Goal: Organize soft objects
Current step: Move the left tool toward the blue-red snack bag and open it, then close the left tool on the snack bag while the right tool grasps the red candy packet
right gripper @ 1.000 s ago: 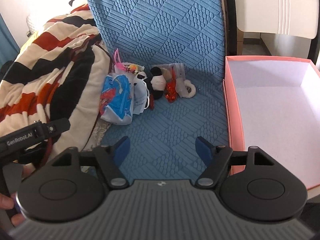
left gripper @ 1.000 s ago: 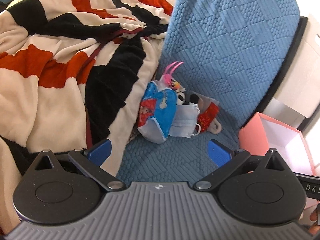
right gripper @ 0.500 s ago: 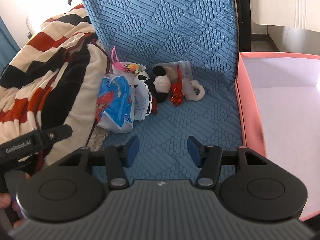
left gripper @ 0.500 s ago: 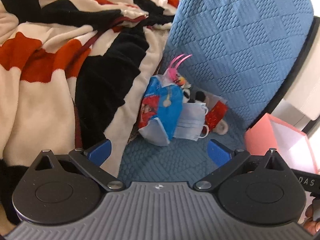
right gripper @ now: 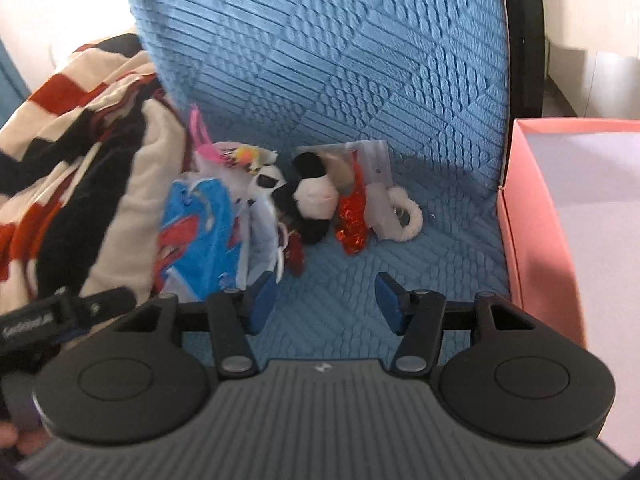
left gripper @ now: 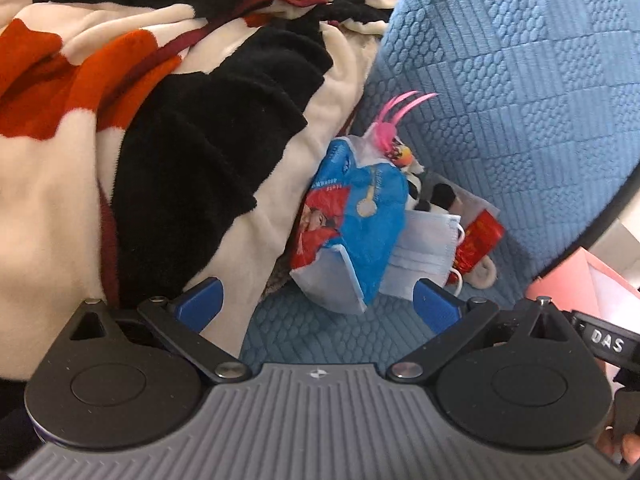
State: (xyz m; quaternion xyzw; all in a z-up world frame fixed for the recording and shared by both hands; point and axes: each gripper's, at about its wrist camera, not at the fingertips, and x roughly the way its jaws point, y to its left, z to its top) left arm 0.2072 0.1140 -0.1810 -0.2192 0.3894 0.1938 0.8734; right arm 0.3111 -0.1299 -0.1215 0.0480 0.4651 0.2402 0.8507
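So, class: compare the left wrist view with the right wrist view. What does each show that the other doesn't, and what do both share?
Only the left wrist view shows the pleated pale blue face mask clearly. Only the right wrist view shows the panda plush in full and the open inside of the pink box. Both show the blue printed pouch, the striped blanket, the blue chair cover and an open hand-held gripper.

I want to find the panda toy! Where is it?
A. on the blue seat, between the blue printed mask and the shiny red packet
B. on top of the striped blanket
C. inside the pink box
A: the panda toy lies on the blue seat, blue printed mask one side, shiny red packet the other.
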